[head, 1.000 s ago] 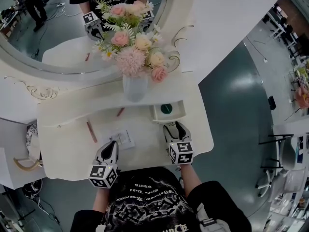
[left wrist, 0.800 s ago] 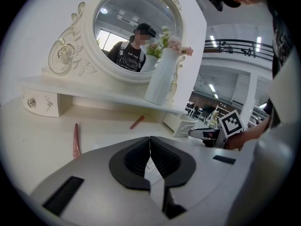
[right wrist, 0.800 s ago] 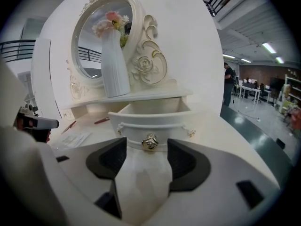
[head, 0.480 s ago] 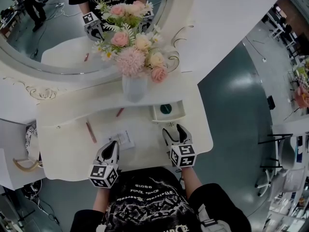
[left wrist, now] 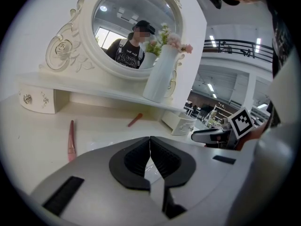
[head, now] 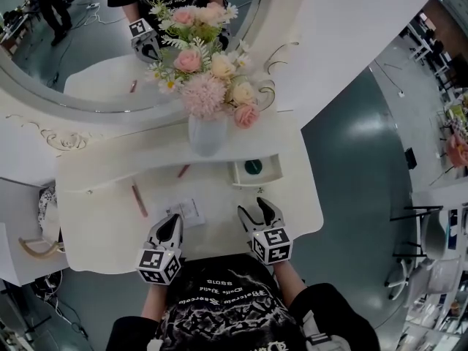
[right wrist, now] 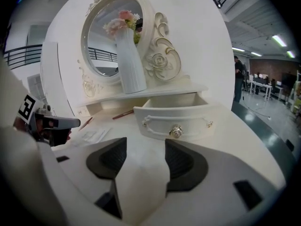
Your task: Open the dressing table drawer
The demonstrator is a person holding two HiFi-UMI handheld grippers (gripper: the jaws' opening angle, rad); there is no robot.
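The dressing table (head: 95, 232) and its drawer (right wrist: 188, 114) are cream-white. The flowers (head: 208, 64) are pink, cream and white, in a white vase (head: 206, 134).

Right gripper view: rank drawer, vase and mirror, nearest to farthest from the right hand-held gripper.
1. Drawer, open, straight ahead.
2. Vase, on the shelf behind it, left.
3. Mirror, behind the vase, farthest back.

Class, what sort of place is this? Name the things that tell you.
Probably a large lab or workshop hall, not a bedroom: the white dressing table and oval mirror stand on bare grey-green floor, with office chairs beside and a railed gallery above.
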